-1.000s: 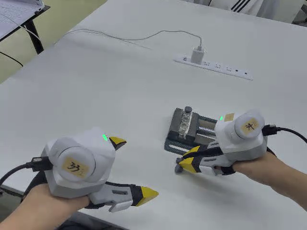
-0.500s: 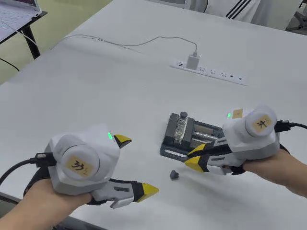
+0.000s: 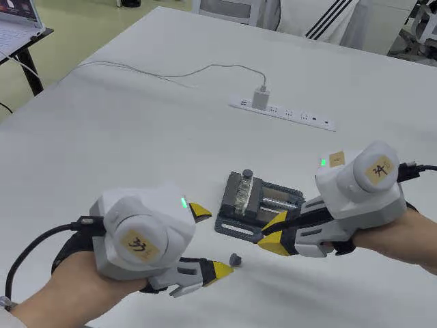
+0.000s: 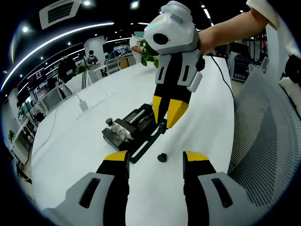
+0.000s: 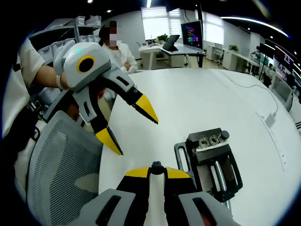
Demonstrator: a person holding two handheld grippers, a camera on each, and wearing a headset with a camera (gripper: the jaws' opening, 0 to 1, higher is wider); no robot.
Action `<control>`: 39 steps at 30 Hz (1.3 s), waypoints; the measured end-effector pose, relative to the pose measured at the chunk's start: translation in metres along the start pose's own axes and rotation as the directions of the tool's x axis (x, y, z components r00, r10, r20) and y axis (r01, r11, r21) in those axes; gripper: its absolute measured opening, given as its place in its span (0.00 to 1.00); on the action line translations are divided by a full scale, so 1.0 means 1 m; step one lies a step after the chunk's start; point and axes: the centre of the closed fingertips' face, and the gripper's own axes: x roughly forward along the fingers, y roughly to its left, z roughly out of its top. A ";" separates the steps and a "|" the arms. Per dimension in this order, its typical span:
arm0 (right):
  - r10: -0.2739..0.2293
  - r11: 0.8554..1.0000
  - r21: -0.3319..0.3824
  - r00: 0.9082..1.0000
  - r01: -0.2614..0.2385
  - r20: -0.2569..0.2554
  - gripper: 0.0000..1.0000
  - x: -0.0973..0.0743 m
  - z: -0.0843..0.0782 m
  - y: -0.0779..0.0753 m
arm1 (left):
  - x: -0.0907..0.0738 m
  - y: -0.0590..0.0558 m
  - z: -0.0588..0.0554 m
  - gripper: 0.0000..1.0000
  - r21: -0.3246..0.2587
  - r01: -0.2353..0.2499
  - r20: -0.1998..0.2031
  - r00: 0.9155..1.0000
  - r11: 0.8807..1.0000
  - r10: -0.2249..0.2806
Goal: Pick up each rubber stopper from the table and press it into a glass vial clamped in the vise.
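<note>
A small dark rubber stopper (image 3: 235,259) lies loose on the white table, in front of the black vise (image 3: 268,207). The vise clamps clear glass vials (image 3: 244,193); the far one has a dark stopper (image 3: 247,174) in it. My left gripper (image 3: 209,240) is open, and the loose stopper (image 4: 162,157) sits just ahead of its yellow tips. My right gripper (image 3: 268,234) hovers shut and empty to the right of the loose stopper, whose top (image 5: 156,165) peeks over the tips. The vise (image 5: 211,153) stands to that gripper's right.
A white power strip (image 3: 283,113) with a charger and cable lies further back on the table. A laptop (image 3: 15,12) sits on a side desk at the far left. The table's near edge is close, and a grey mesh chair (image 4: 263,136) stands beside it.
The right gripper, whose tips were at the stopper, has drawn back to the right and left it on the table. The left gripper has moved right, up to the stopper.
</note>
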 end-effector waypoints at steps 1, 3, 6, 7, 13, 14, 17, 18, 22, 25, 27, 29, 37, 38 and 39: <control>0.002 1.000 -0.009 1.000 -0.002 -0.001 0.06 0.000 0.001 0.001 | 0.001 -0.001 0.001 0.39 0.014 0.004 -0.002 1.000 1.000 -0.004; 0.004 1.000 -0.027 1.000 -0.004 -0.013 0.06 -0.001 0.004 0.004 | 0.004 -0.003 0.003 0.37 0.043 0.008 -0.011 1.000 0.999 -0.008; 0.007 0.999 -0.045 1.000 -0.009 -0.030 0.06 -0.002 0.007 0.008 | 0.007 -0.005 0.004 0.35 0.076 0.013 -0.023 1.000 0.997 -0.011; 0.009 0.999 -0.049 0.999 -0.011 -0.033 0.06 -0.002 0.008 0.010 | 0.007 -0.006 0.005 0.34 0.094 0.015 -0.025 1.000 0.995 -0.013; 0.024 0.997 -0.074 0.997 -0.029 -0.072 0.06 0.001 0.009 0.022 | 0.009 -0.012 0.005 0.26 0.157 0.024 -0.046 0.999 0.987 -0.017; 0.026 0.997 -0.073 0.997 -0.031 -0.076 0.06 0.002 0.009 0.023 | 0.010 -0.013 0.005 0.25 0.160 0.027 -0.048 0.999 0.987 -0.019; 0.042 0.996 -0.071 0.996 -0.048 -0.079 0.06 0.004 0.009 0.030 | 0.011 -0.018 0.005 0.21 0.181 0.039 -0.053 0.998 0.983 -0.030; 0.047 0.996 -0.072 0.996 -0.053 -0.079 0.06 0.005 0.010 0.032 | 0.012 -0.019 0.005 0.20 0.188 0.040 -0.054 0.998 0.981 -0.031; 0.050 0.996 -0.070 0.996 -0.056 -0.077 0.05 0.007 0.011 0.035 | 0.012 -0.024 0.006 0.13 0.195 0.059 -0.053 0.997 0.979 -0.049; 0.050 0.995 -0.077 0.995 -0.056 -0.082 0.05 0.008 0.011 0.036 | 0.012 -0.027 0.005 0.08 0.196 0.069 -0.062 0.996 0.978 -0.058; 0.047 0.995 -0.089 0.995 -0.055 -0.092 0.05 0.008 0.010 0.035 | 0.012 -0.028 0.003 0.08 0.202 0.073 -0.069 0.996 0.977 -0.060; 0.049 0.994 -0.091 0.994 -0.057 -0.095 0.05 0.008 0.009 0.035 | 0.012 -0.028 0.003 0.07 0.204 0.074 -0.072 0.996 0.976 -0.061; 0.056 0.993 -0.100 0.992 -0.068 -0.111 0.05 0.009 0.006 0.038 | 0.013 -0.030 0.001 0.06 0.232 0.087 -0.083 0.994 0.969 -0.069; 0.058 0.992 -0.101 0.992 -0.069 -0.114 0.05 0.009 0.005 0.038 | 0.013 -0.031 0.001 0.06 0.233 0.089 -0.083 0.994 0.968 -0.071; 0.060 0.992 -0.102 0.992 -0.071 -0.115 0.05 0.009 0.005 0.038 | 0.013 -0.031 0.001 0.06 0.242 0.091 -0.086 0.994 0.966 -0.072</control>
